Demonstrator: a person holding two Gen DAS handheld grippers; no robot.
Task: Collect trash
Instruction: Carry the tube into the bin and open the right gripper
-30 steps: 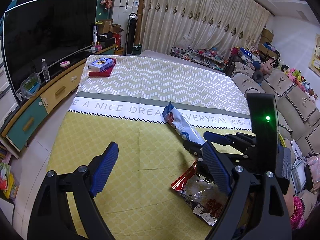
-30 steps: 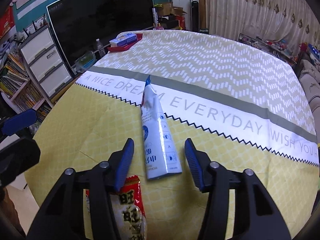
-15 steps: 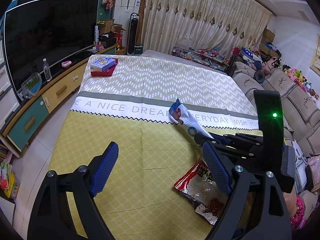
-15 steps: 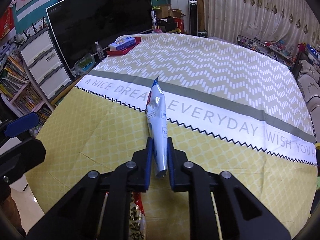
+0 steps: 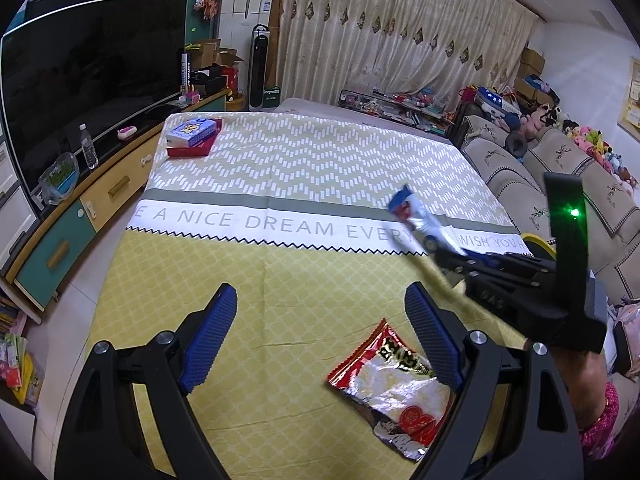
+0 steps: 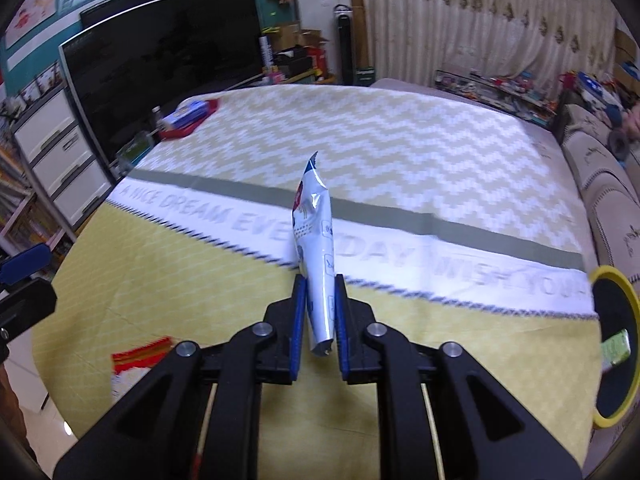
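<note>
My right gripper (image 6: pixel 319 312) is shut on a long white and blue wrapper (image 6: pixel 316 240), which sticks up and forward from the pads, lifted off the cloth. From the left wrist view the same wrapper (image 5: pixel 420 224) hangs at the right in that gripper (image 5: pixel 464 258). A red and silver snack bag (image 5: pixel 394 384) lies flat on the yellow cloth, partly under the right finger of my left gripper (image 5: pixel 320 332), which hovers open above the table with nothing between its fingers. The snack bag's red edge (image 6: pixel 140 354) shows at the lower left of the right wrist view.
A yellow-rimmed bin (image 6: pixel 614 356) stands at the table's right edge. The table (image 5: pixel 280 184) wears a yellow and white cloth. A blue box on a red tray (image 5: pixel 192 136) sits at its far left corner. A TV cabinet (image 5: pixel 80 208) runs along the left, a sofa (image 5: pixel 520 184) along the right.
My right gripper closed on the white and blue wrapper, lifted it off the cloth and carried it to the right. The left gripper stayed put and open.
</note>
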